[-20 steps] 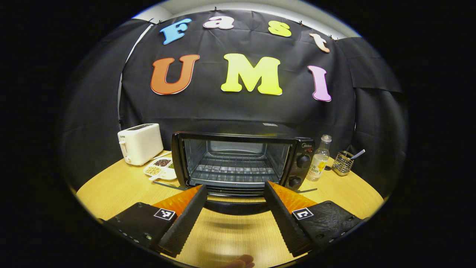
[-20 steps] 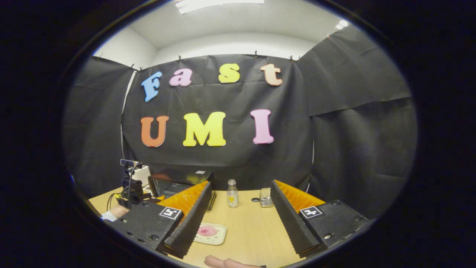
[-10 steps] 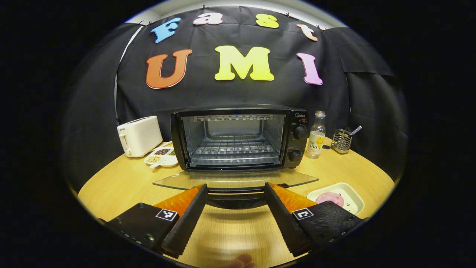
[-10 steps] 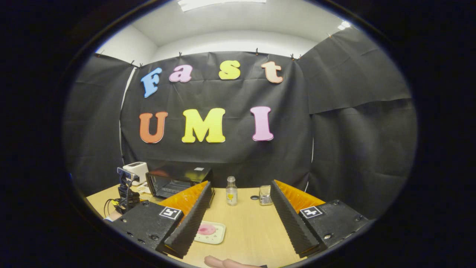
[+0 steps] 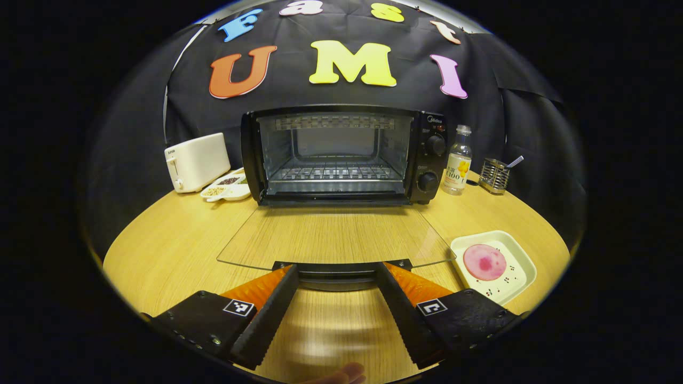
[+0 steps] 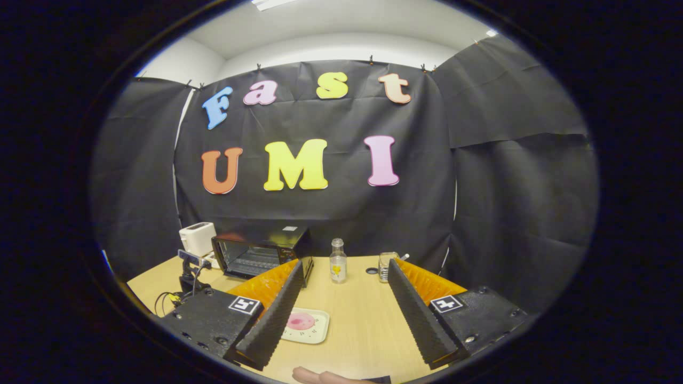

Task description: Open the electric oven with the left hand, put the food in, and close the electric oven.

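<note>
Here we see the electric oven [image 5: 341,154] at the far side of the table [image 5: 171,250], its glass door [image 5: 336,237] swung down flat. Our left gripper [image 5: 333,277] has its fingers spread on either side of the door handle [image 5: 337,271], not pinching it. The food [image 5: 484,262] lies on a white tray [image 5: 520,269] near right. Our right gripper [image 6: 344,304] hangs spread above the table, holding nothing.
</note>
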`<state>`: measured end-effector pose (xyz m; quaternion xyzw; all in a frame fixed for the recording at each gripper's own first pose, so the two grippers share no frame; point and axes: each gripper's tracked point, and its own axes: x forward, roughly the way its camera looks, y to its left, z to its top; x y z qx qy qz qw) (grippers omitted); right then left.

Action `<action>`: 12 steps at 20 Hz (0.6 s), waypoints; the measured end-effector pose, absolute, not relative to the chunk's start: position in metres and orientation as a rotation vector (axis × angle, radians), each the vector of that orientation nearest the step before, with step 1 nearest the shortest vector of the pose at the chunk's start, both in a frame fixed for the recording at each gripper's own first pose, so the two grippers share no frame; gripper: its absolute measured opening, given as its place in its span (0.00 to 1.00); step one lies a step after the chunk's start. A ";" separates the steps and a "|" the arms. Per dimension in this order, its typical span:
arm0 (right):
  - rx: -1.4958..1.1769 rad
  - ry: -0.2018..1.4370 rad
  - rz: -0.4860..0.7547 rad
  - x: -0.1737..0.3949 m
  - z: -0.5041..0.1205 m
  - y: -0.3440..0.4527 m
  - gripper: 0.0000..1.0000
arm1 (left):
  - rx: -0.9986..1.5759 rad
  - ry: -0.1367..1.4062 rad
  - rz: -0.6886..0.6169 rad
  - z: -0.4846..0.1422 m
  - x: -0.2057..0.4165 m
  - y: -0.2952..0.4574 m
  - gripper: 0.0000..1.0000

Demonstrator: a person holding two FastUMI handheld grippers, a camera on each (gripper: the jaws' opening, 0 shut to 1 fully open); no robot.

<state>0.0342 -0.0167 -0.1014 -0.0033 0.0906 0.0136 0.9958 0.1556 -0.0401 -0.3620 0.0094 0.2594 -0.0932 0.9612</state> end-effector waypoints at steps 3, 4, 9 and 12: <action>-0.021 0.223 0.033 0.041 -0.116 -0.011 0.96 | 0.086 0.551 -0.206 -0.369 0.150 -0.043 0.95; -0.023 0.244 0.040 0.045 -0.124 -0.008 0.96 | 0.130 0.601 -0.207 -0.379 0.146 -0.041 0.95; -0.063 0.375 0.069 0.066 -0.170 0.005 0.96 | 0.079 0.664 -0.173 -0.389 0.150 -0.040 0.97; -0.105 0.487 0.062 0.080 -0.211 0.005 0.96 | 0.026 0.649 -0.191 -0.385 0.142 -0.041 0.97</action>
